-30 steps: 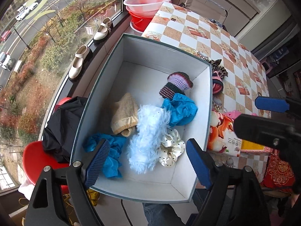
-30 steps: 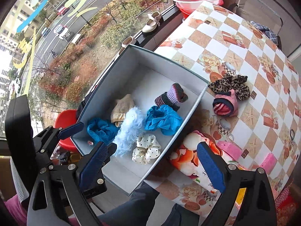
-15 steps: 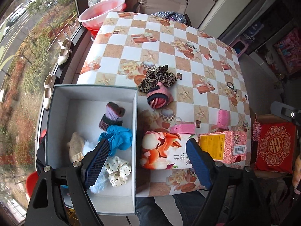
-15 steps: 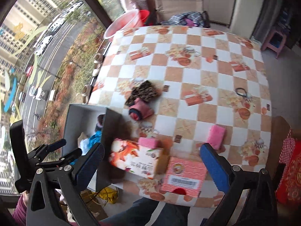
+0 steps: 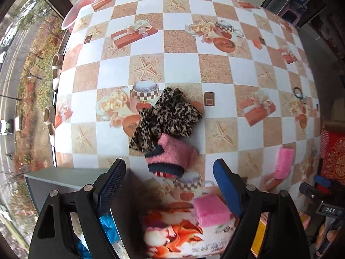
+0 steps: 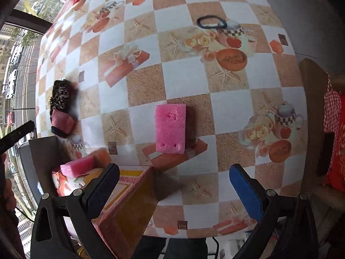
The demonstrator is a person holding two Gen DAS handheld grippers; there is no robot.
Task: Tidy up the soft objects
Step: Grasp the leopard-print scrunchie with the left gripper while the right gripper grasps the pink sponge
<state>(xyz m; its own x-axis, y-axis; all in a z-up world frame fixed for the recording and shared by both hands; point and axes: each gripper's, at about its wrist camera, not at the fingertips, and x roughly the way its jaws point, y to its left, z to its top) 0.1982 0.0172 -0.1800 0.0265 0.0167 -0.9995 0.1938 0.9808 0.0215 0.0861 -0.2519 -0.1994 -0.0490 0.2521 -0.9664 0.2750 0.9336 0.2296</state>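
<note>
A: Left wrist view?

B: Left gripper (image 5: 169, 178) spread wide, empty, pointing down over the table (image 5: 181, 69). Landmark = pink sock (image 5: 170, 156), navy cuff, fuzzy knit, lying just beyond the fingertips. Leopard-print piece (image 5: 166, 116) touches sock's far side, long axis diagonal, far-right to near-left. Grey box (image 5: 64, 185) near-left of sock; blue fabric (image 5: 107, 228) inside it, behind left finger. Pink sponge (image 5: 210, 212) near-right of sock, resting on floral carton (image 5: 181, 235). Second pink sponge (image 5: 284, 160) well right of sock.

A: Right wrist view add anything?

B: Yes. Right gripper (image 6: 173, 186) jaws at widest, nothing held. That second sponge (image 6: 170, 128) shows clearly here: rectangular block, pitted top, flat on table, long axis running away from camera, lying beyond the fingertips. Black hair tie (image 6: 212, 21) far beyond it, sharp here, tiny in left view. Pink-and-yellow box (image 6: 127, 202) under left finger. Sock and leopard piece blurred at left edge here; box contents hidden.
</note>
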